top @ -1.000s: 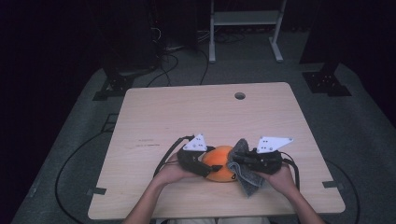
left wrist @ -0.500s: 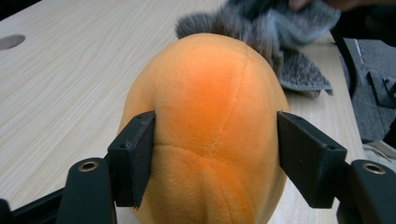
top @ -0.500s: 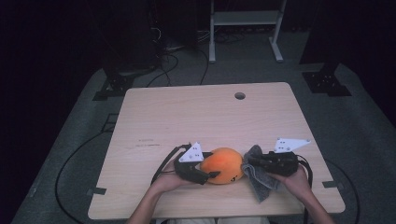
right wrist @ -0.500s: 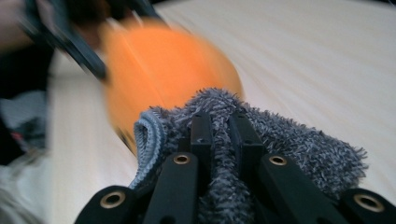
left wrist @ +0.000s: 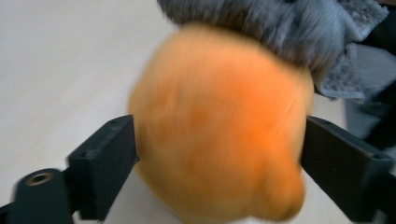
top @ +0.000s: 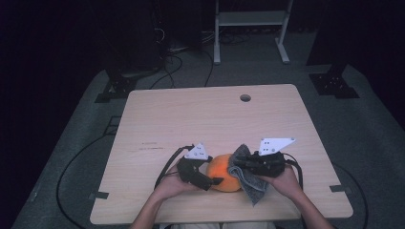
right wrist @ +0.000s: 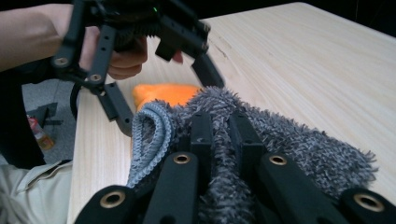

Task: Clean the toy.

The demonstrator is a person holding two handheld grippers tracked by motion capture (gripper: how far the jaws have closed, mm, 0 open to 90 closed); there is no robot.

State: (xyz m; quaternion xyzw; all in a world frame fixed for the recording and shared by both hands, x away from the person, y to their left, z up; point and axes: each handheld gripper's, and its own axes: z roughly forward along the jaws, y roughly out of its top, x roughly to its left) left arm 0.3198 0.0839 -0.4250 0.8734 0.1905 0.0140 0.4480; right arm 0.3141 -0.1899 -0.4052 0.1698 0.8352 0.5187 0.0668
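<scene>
A round orange fruit (top: 224,172) rests on the wooden table (top: 191,119) near its front edge. My left gripper (top: 210,176) reaches it from the left. In the left gripper view the fruit (left wrist: 219,130) is blurred between the two sharp black jaws, which stand along its sides; they have just been opening. My right gripper (top: 243,164) is shut on a grey fluffy cloth (top: 250,183) and holds it against the fruit's right side. In the right gripper view the cloth (right wrist: 289,144) bunches around the closed jaws, with the fruit (right wrist: 163,93) and the left gripper (right wrist: 168,102) beyond.
A round cable hole (top: 245,98) lies in the table's far half. Cables trail from both grippers over the front edge. A white frame (top: 250,28) and dark stands are on the floor behind the table.
The right gripper drew the cloth off to the right, then came back left against the fruit. The left gripper's jaws stand wider apart around the fruit than before.
</scene>
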